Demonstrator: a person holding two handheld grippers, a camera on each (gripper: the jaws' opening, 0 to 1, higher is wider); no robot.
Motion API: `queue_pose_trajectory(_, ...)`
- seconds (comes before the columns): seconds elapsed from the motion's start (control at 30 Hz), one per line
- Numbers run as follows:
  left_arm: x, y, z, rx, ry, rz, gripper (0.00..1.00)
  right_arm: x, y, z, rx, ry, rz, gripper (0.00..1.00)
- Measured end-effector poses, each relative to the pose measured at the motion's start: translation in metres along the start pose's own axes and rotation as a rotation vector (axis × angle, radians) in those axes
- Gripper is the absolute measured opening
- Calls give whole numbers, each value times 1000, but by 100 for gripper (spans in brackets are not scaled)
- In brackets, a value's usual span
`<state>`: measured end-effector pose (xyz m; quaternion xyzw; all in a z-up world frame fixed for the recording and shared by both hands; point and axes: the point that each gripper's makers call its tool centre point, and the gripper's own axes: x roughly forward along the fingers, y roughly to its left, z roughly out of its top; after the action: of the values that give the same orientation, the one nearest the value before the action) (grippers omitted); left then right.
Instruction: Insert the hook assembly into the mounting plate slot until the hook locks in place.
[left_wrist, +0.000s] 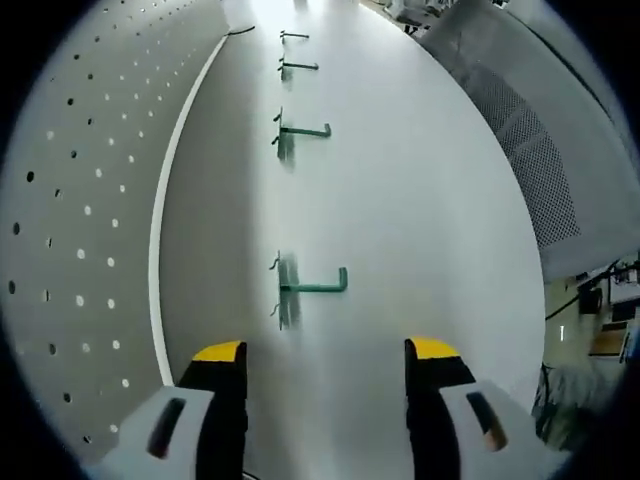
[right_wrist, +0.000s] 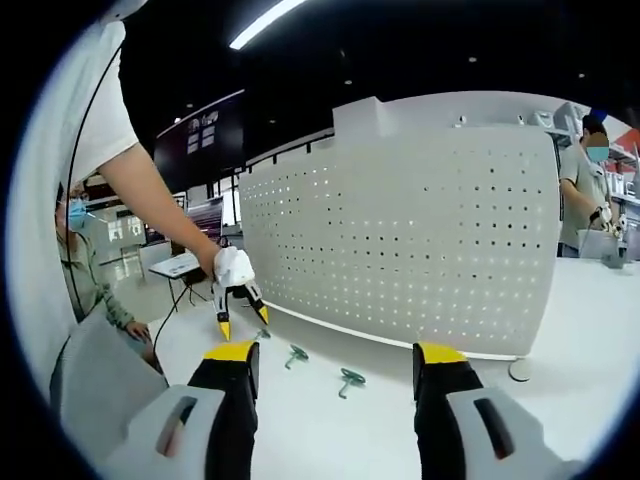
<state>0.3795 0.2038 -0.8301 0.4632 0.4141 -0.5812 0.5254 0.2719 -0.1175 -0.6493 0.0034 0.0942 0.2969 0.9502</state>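
Several green hooks lie in a row on the white table. In the left gripper view the nearest hook (left_wrist: 303, 289) is just ahead of my left gripper (left_wrist: 328, 350), which is open and holds nothing; a second hook (left_wrist: 300, 132) and a third hook (left_wrist: 295, 67) lie farther on. The white perforated mounting plate (left_wrist: 80, 220) runs along the left. In the right gripper view the plate (right_wrist: 400, 240) stands upright, with two hooks (right_wrist: 296, 355) (right_wrist: 350, 381) on the table before it. My right gripper (right_wrist: 336, 352) is open and empty. The left gripper (right_wrist: 243, 322) hangs open above the table's left end, tips pointing down.
A grey mesh panel (left_wrist: 530, 150) borders the table's right side. A small round disc (right_wrist: 518, 370) lies by the plate's right foot. One person (right_wrist: 590, 180) stands at the far right and another person (right_wrist: 90, 290) sits at the left, by the table edge.
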Motion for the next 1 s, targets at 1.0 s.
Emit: queue_pose_trajectory(1.0,3,8,18,-35,-23,12,35,1,0,-5,8,24,3,57)
